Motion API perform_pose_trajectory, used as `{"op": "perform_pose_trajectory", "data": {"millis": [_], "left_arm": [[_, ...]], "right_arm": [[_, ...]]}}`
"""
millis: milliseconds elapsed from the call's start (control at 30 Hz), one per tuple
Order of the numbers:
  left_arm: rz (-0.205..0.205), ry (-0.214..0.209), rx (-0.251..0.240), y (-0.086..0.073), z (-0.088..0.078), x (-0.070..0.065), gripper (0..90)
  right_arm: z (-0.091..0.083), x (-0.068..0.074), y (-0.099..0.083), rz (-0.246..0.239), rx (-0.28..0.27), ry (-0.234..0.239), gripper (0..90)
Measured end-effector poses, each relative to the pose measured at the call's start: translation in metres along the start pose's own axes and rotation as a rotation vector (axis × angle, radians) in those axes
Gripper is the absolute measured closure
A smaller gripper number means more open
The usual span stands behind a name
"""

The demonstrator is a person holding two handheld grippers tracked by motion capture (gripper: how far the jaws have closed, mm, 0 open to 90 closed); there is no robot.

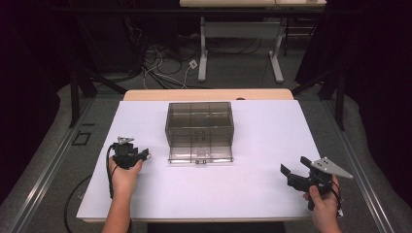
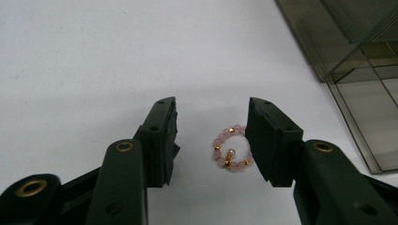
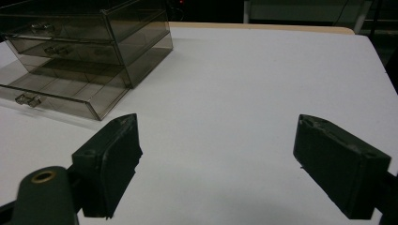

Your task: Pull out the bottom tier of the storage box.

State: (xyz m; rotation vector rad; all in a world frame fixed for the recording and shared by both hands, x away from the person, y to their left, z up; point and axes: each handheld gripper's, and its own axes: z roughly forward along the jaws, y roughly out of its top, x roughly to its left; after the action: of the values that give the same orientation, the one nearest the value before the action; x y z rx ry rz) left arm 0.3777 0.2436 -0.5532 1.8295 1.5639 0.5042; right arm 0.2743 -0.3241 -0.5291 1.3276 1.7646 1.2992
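Now you are reaching for the bead ring (image 2: 231,149) on the white table (image 2: 94,56) with your left gripper (image 2: 211,136). Its jaws are spread around the ring, one touching it, not pinching yet. Your right gripper (image 3: 216,159) is waiting, spread wide. Next, squeeze gently, then lift toward the open drawer (image 1: 200,154).

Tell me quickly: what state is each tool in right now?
Left tool: open, jaws either side of the pink bead ring lying on the white table, no grip yet.
Right tool: wide open, holding nothing.

Pink-and-gold bead ring (image 2: 232,148), smoky drawer box (image 1: 199,127).
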Motion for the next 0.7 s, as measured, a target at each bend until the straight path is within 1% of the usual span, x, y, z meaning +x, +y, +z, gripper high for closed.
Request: {"op": "perform_pose_trajectory", "data": {"millis": [67, 100, 233, 300, 367, 433, 467, 500, 600, 700], "left_arm": [[0.006, 0.001, 0.012, 0.0001, 0.0001, -0.0003, 55.4], [0.003, -0.001, 0.014, 0.0, 0.0004, -0.001, 56.6], [0.006, 0.009, 0.022, 0.0, 0.0011, -0.0027, 60.0], [0.008, 0.011, 0.029, 0.0002, 0.0008, -0.0027, 62.1], [0.005, 0.012, 0.029, 0.0001, 0.0008, -0.0027, 64.6], [0.003, 0.016, 0.026, 0.0, 0.0007, -0.0027, 67.1], [0.003, 0.015, 0.023, -0.0001, 0.0008, -0.0026, 68.5], [0.003, 0.014, 0.024, -0.0001, 0.0008, -0.0025, 69.2], [0.006, 0.012, 0.035, -0.0001, 0.0012, -0.0029, 73.1], [0.013, 0.01, 0.04, -0.0003, 0.0023, -0.0036, 74.6]], "right_arm": [[-0.0004, -0.0001, 0.0002, -0.002, 0.009, 0.005, 14.4], [-0.0004, 0.0001, 0.0002, -0.002, 0.011, 0.005, 14.4], [-0.0002, 0.0003, 0.0001, 0.0, 0.01, 0.004, 14.4], [-0.0009, 0.0001, 0.0004, 0.0, 0.021, 0.006, 14.4], [-0.0003, 0.0001, 0.0001, 0.001, 0.01, 0.003, 14.4], [-0.0003, 0.0003, 0.0001, 0.004, 0.012, 0.004, 14.4], [-0.0008, 0.0001, 0.0004, 0.0, 0.023, 0.004, 14.4], [-0.0006, 0.0001, 0.0003, 0.0, 0.017, 0.003, 14.4], [-0.0001, 0.0006, 0.0001, 0.003, 0.011, 0.006, 14.4], [-0.0001, 0.0001, 0.0001, 0.002, 0.012, 0.007, 14.4]]}}
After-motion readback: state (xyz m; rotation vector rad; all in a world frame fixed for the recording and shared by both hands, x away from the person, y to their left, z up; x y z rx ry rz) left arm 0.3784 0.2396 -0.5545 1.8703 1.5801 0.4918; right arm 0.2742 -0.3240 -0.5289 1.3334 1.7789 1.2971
